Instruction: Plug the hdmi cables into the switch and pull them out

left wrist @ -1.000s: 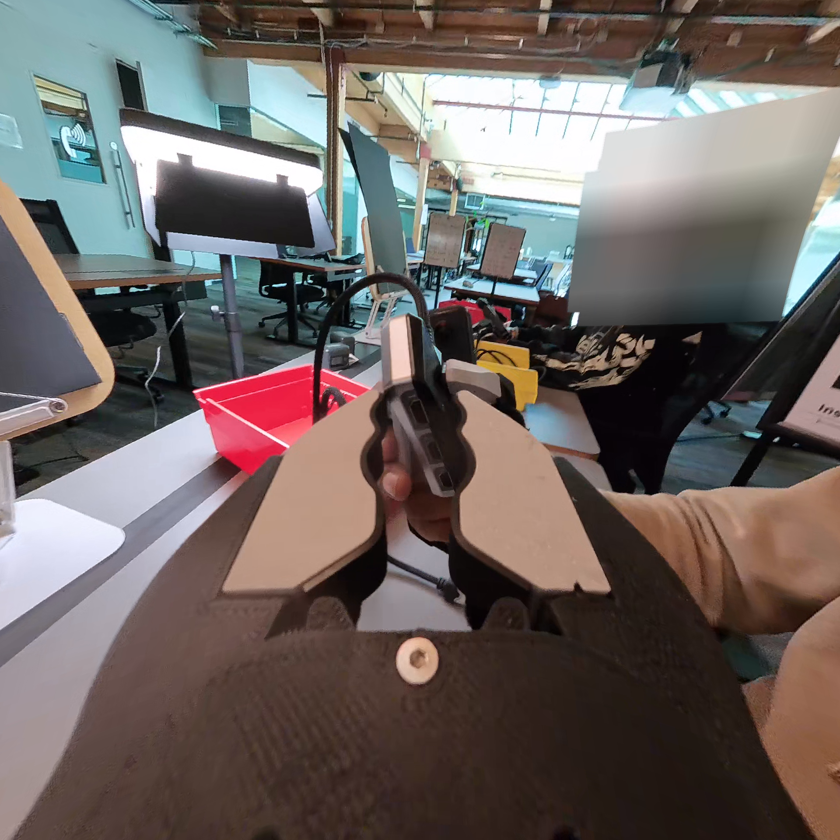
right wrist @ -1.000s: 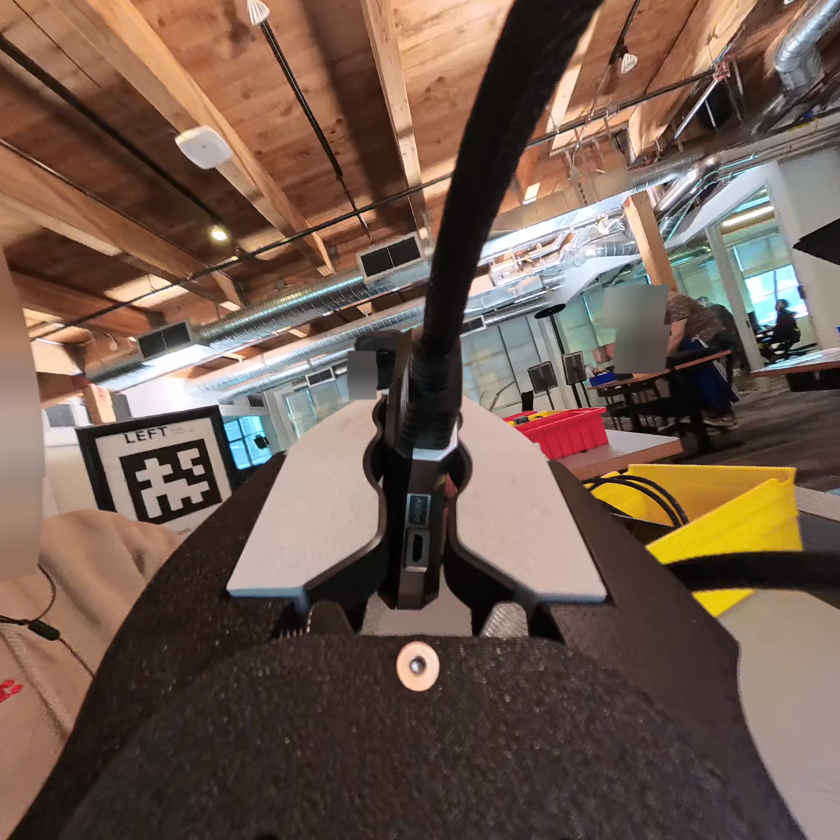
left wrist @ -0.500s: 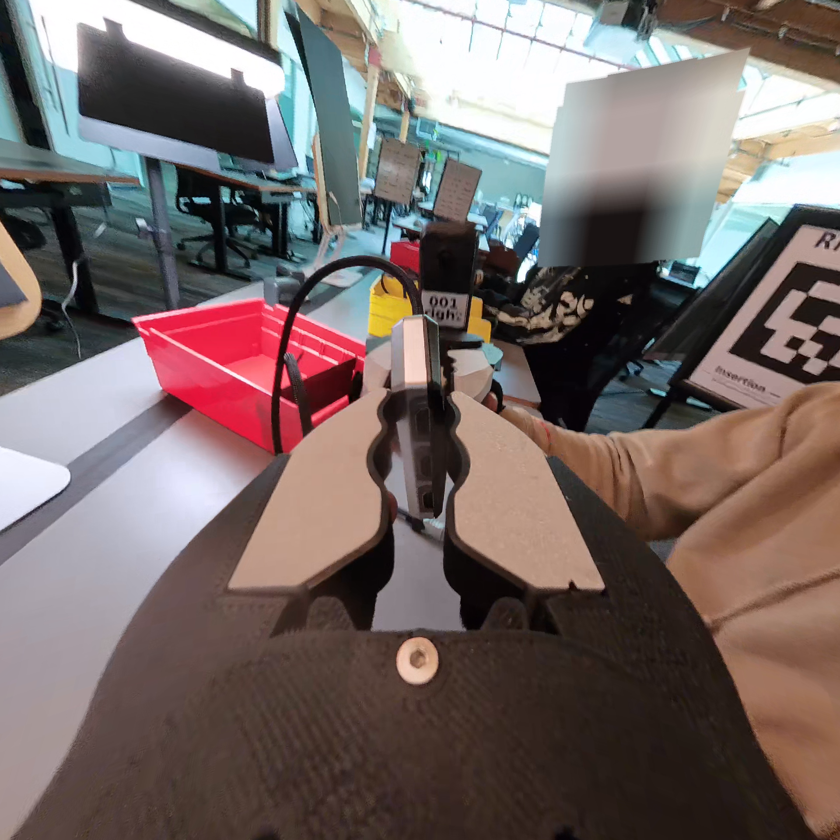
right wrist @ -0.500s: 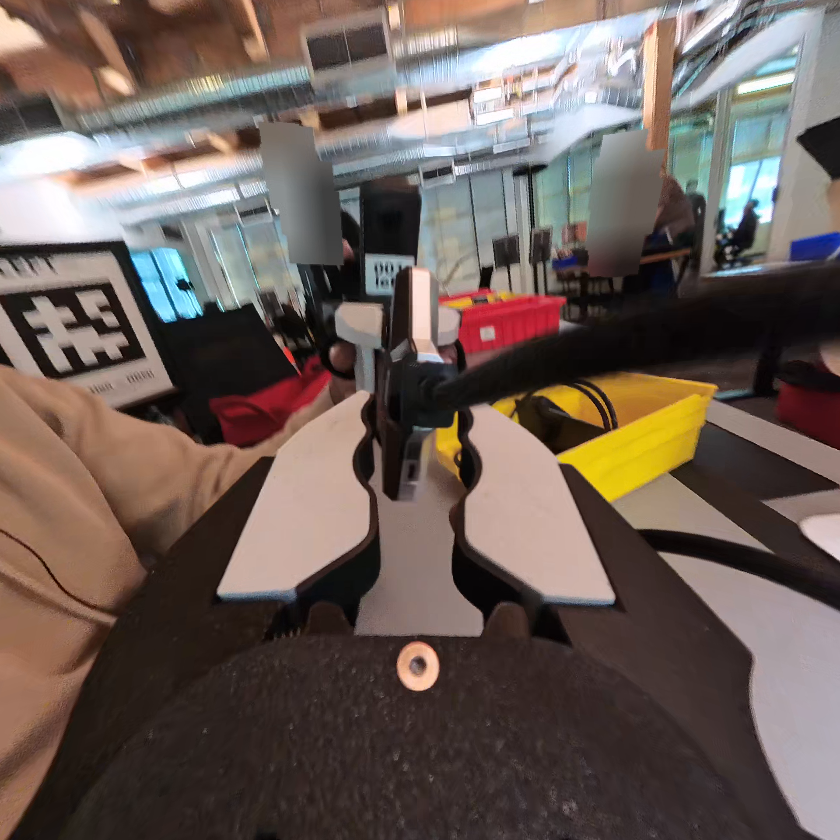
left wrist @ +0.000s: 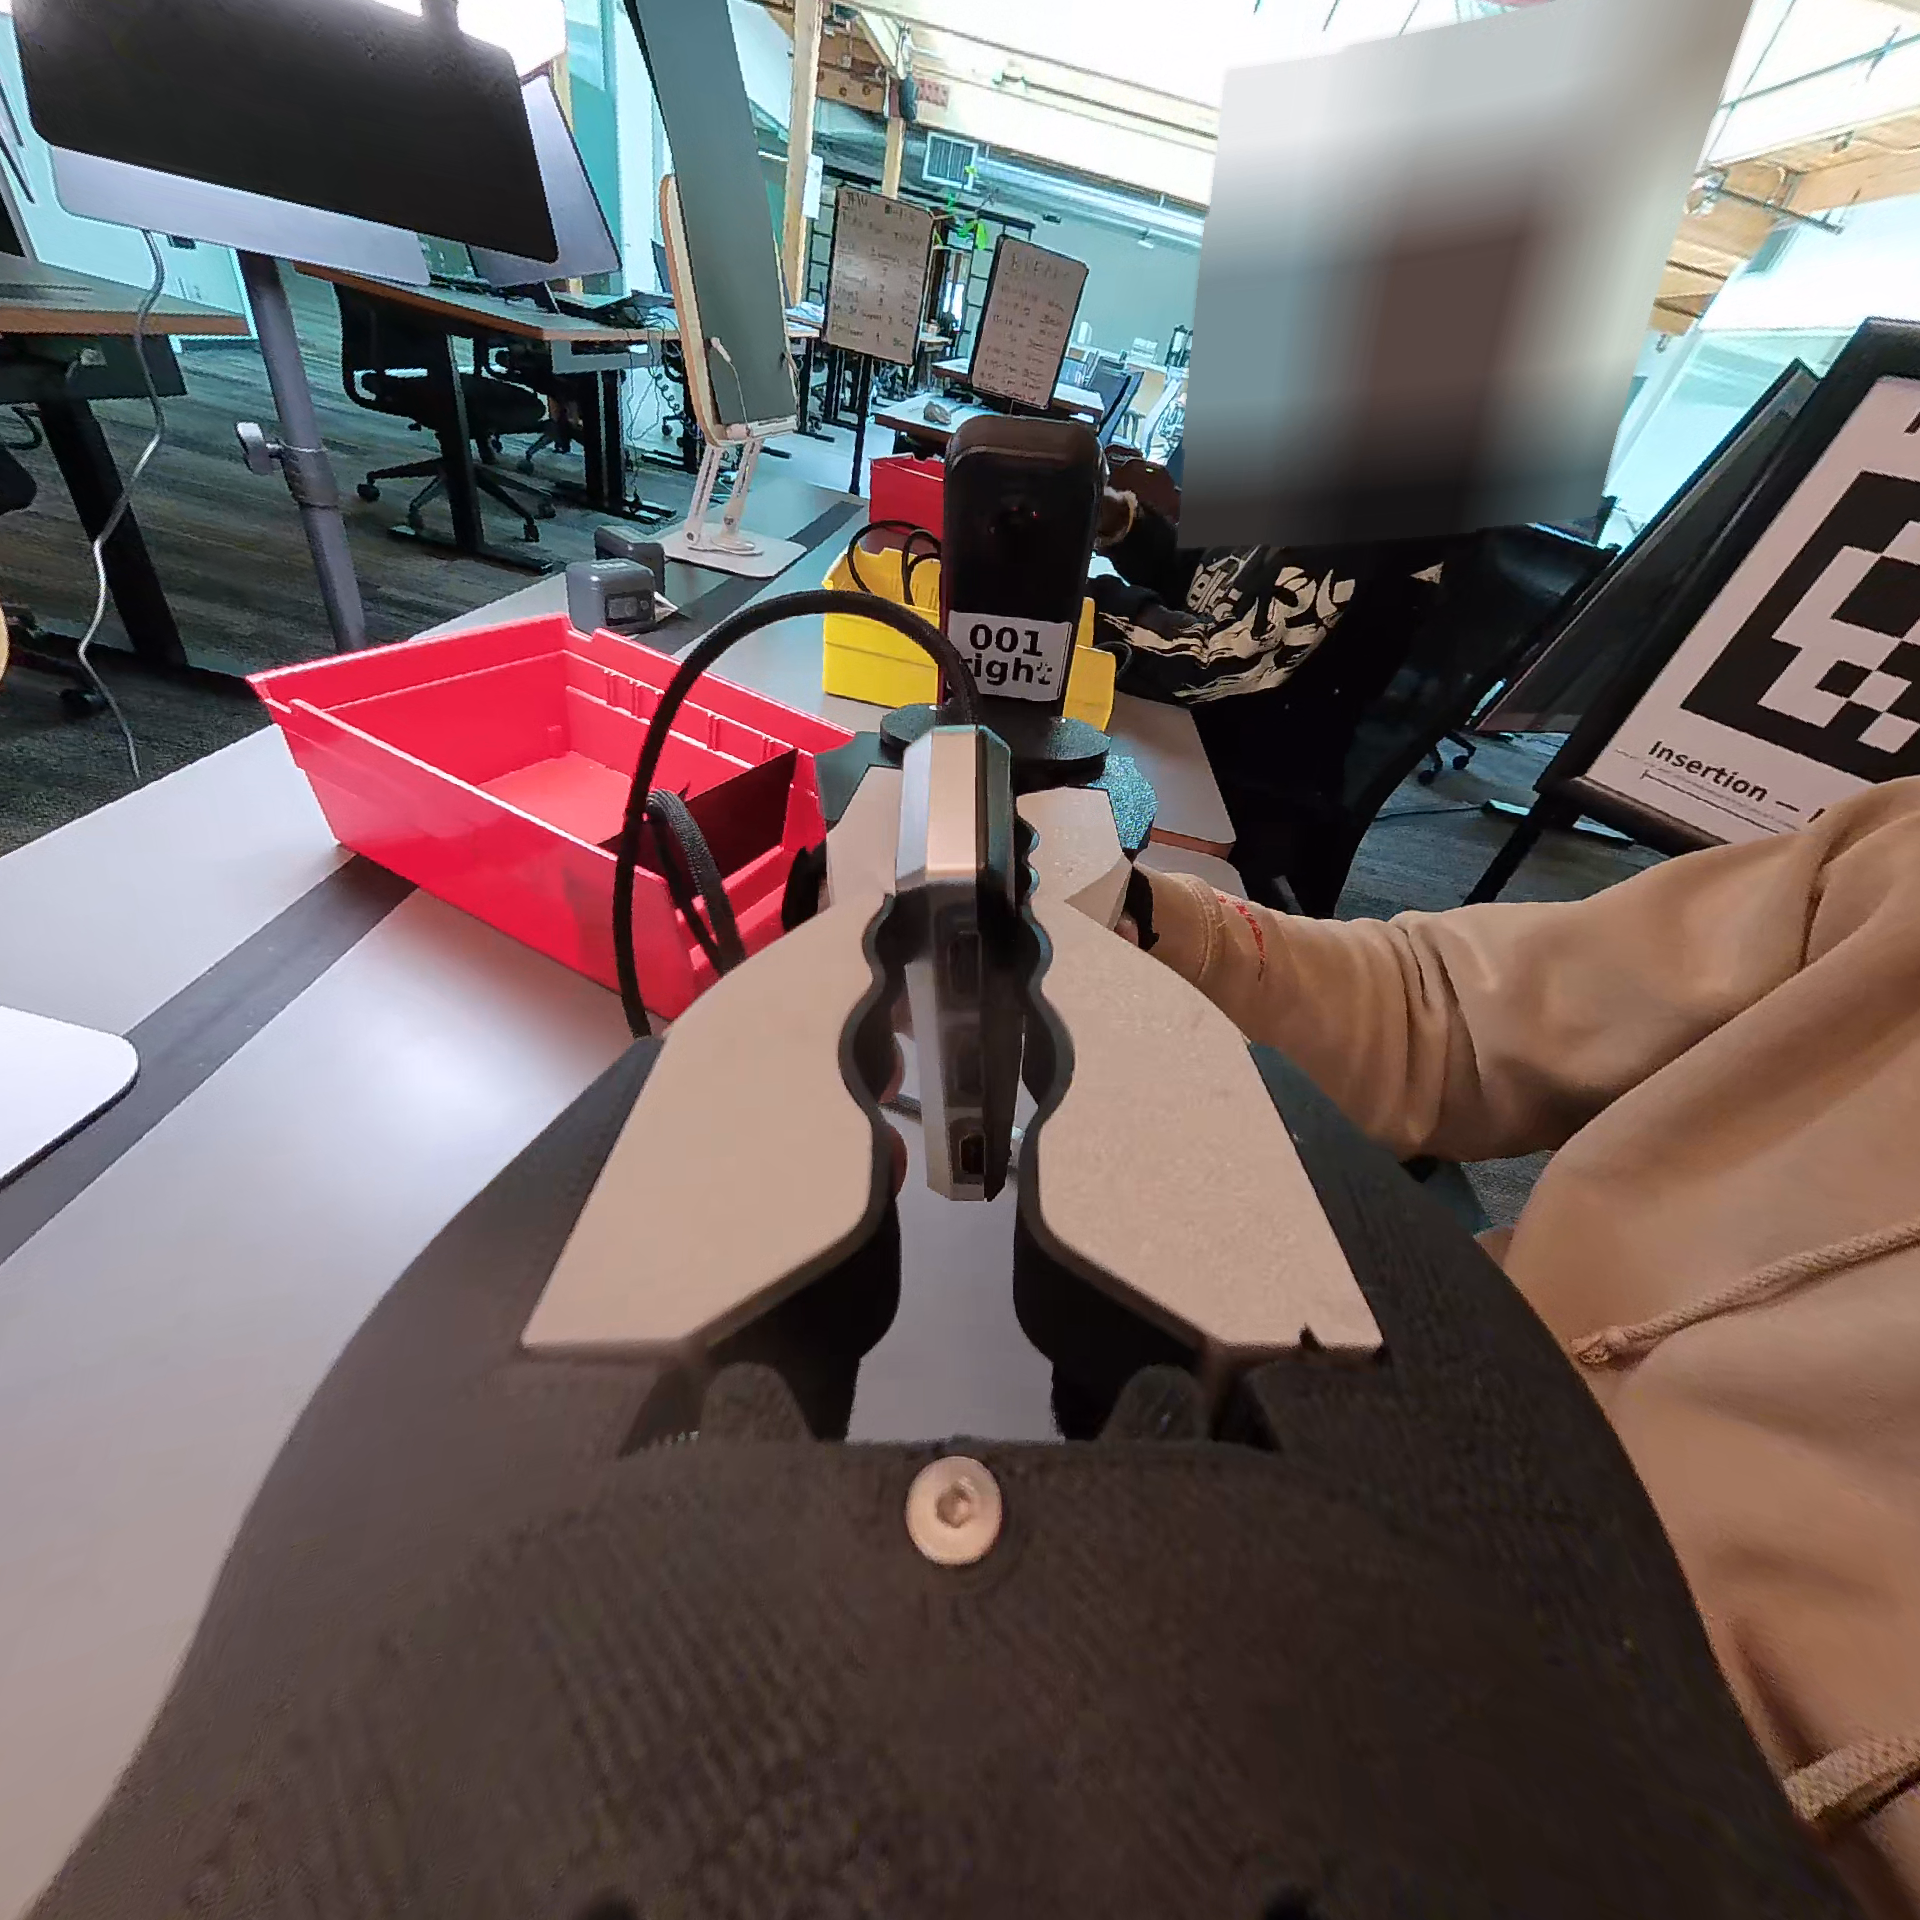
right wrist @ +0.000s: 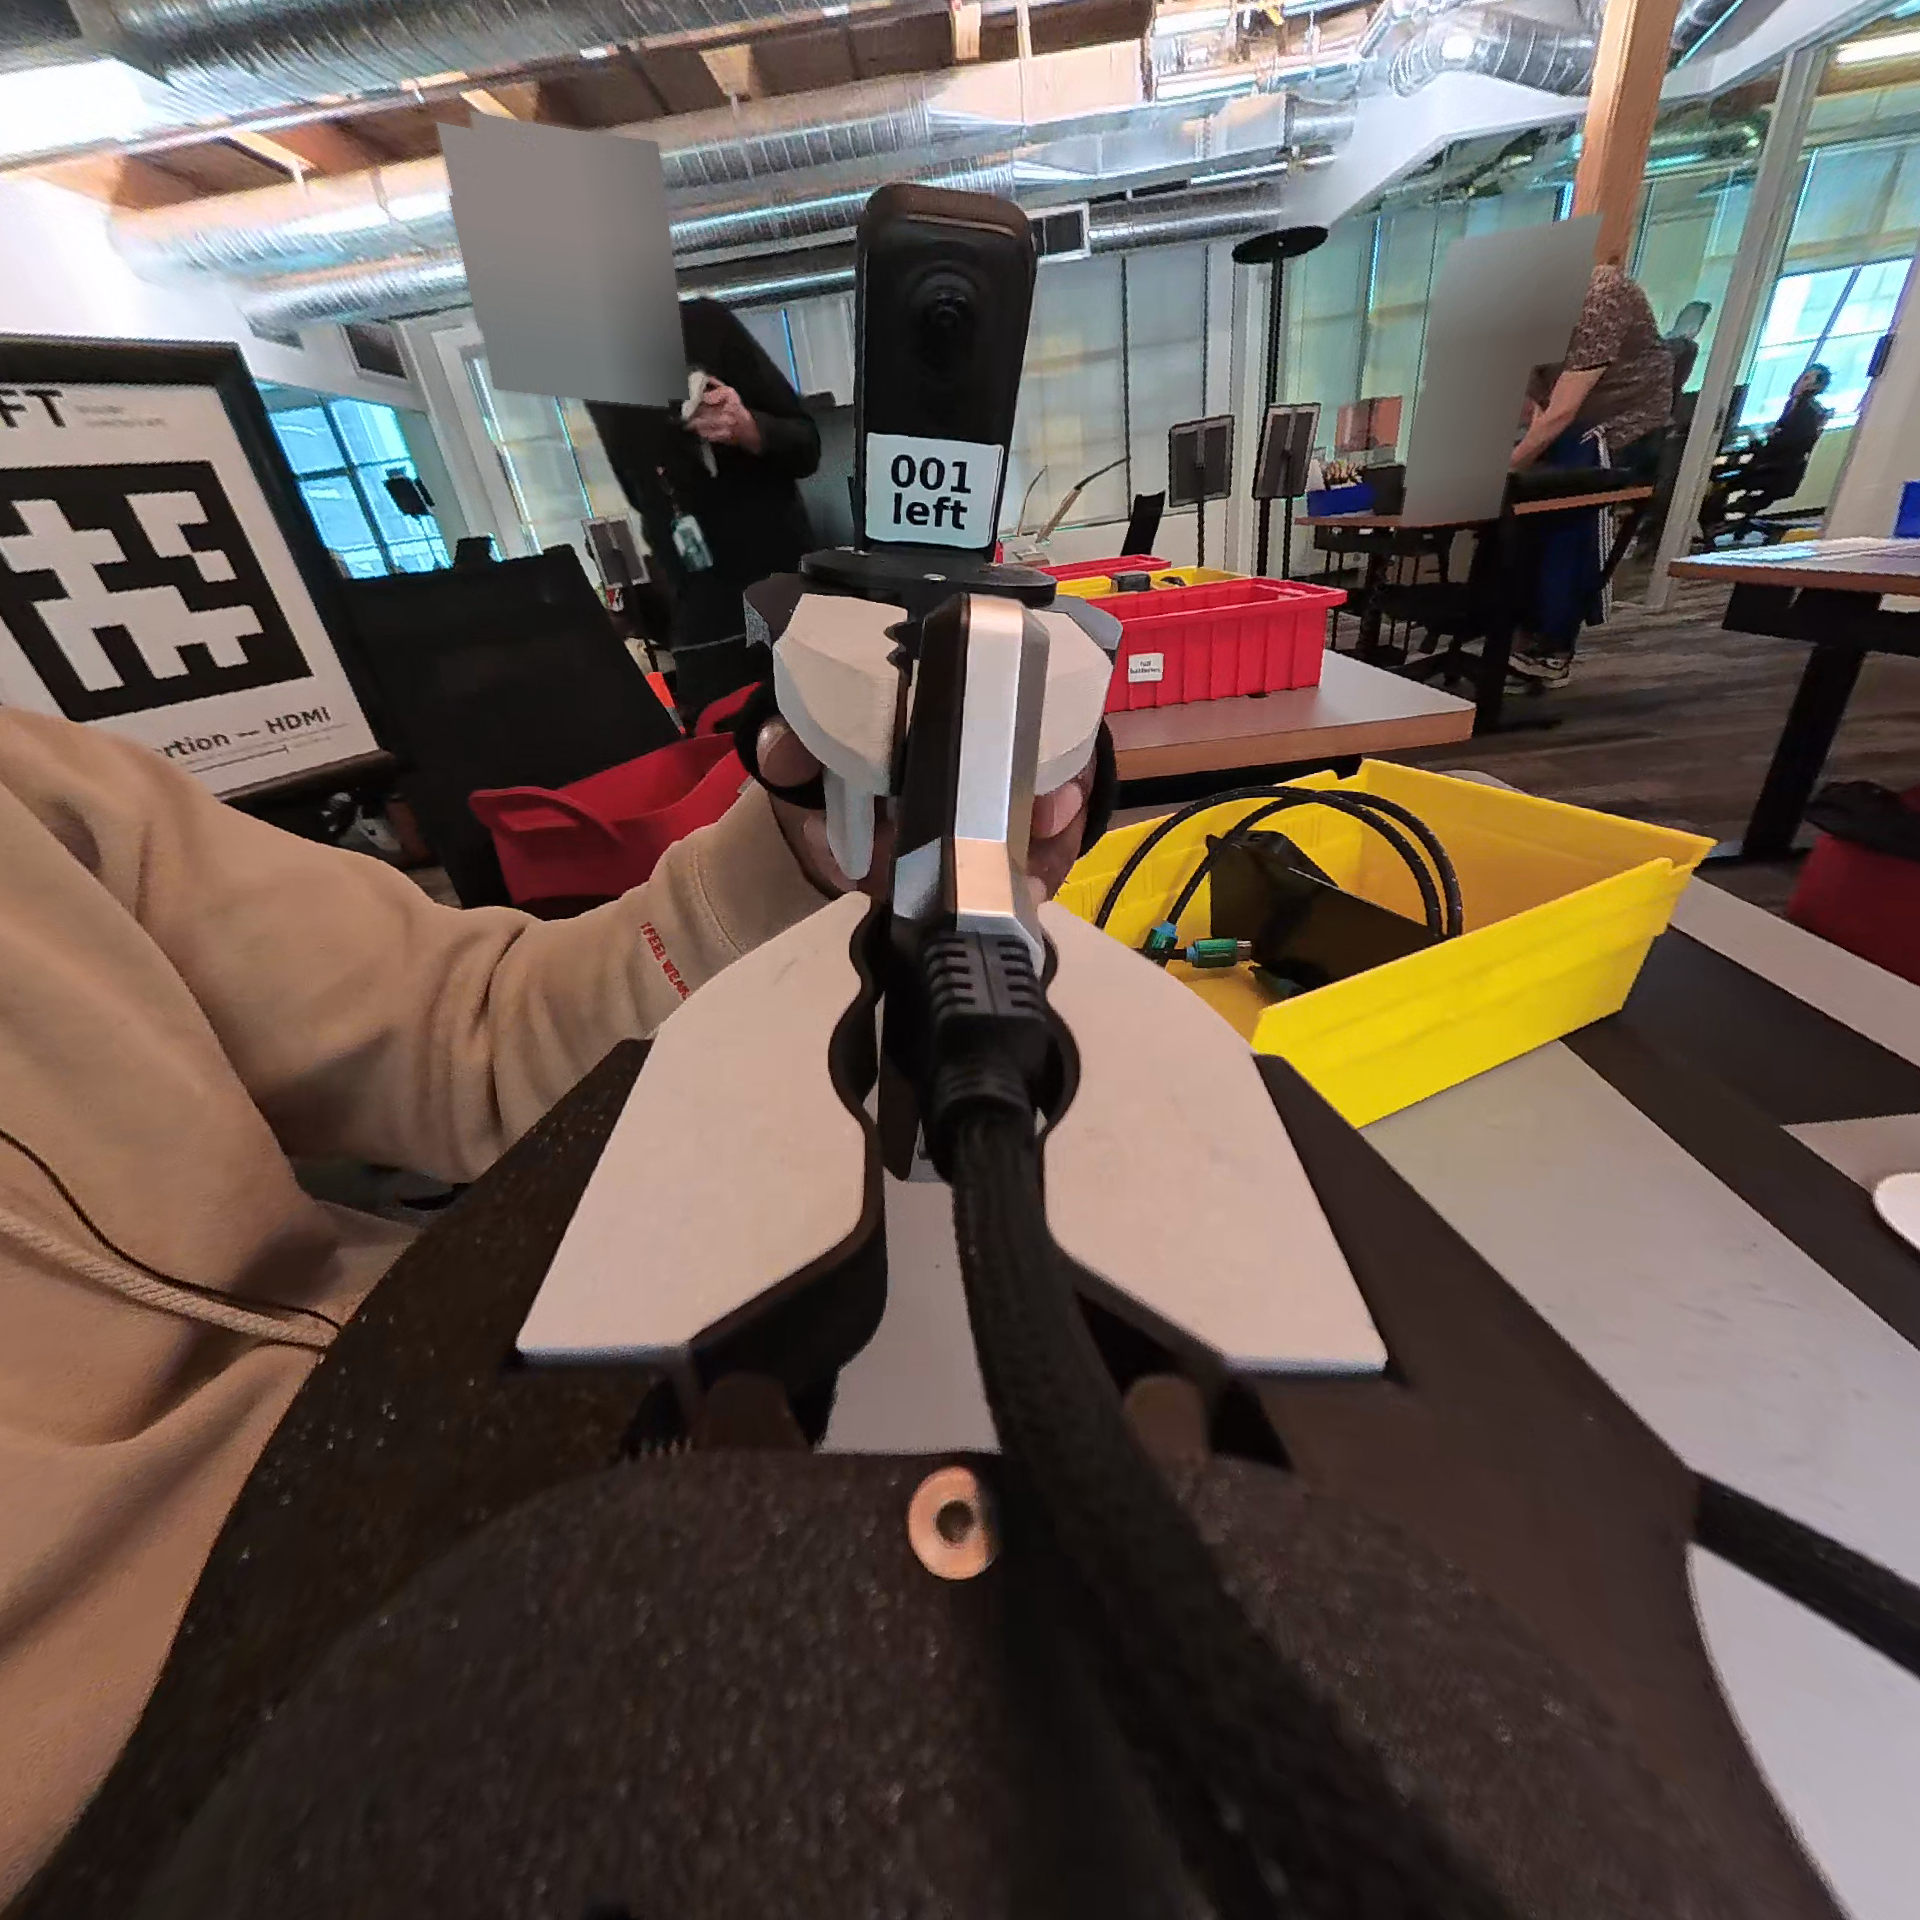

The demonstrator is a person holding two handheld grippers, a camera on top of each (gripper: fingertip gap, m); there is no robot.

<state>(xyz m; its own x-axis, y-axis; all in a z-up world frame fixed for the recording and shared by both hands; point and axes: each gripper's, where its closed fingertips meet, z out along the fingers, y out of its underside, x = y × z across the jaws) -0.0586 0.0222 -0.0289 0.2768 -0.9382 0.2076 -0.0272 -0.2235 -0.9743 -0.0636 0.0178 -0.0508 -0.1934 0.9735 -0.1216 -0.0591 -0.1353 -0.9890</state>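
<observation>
The switch (left wrist: 940, 873) is a slim silver box with a row of ports on its near edge, held upright above the grey table (left wrist: 260, 1195). My left gripper (left wrist: 956, 925) is shut on it. In the right wrist view the switch (right wrist: 992, 748) shows edge-on, with a black HDMI plug (right wrist: 982, 987) seated in its near end. My right gripper (right wrist: 961, 935) is shut on that plug. The braided HDMI cable (right wrist: 1039, 1299) runs back over the right gripper. In the left wrist view the cable (left wrist: 665, 831) loops down towards the red bin. The two grippers face each other.
A red bin (left wrist: 499, 821) stands on the table left of the grippers. A yellow bin (right wrist: 1507, 935) with more cables is on the right. Framed marker boards (right wrist: 135, 582) stand behind. A white stand base (left wrist: 52, 1091) lies at the left edge. People stand at desks farther off. The grippers are tip to tip, or close to it.
Both grippers have tilted down from pointing upward to level, still joined at the switch. The cable, which rose straight up in the right wrist view, now trails back over the right gripper.
</observation>
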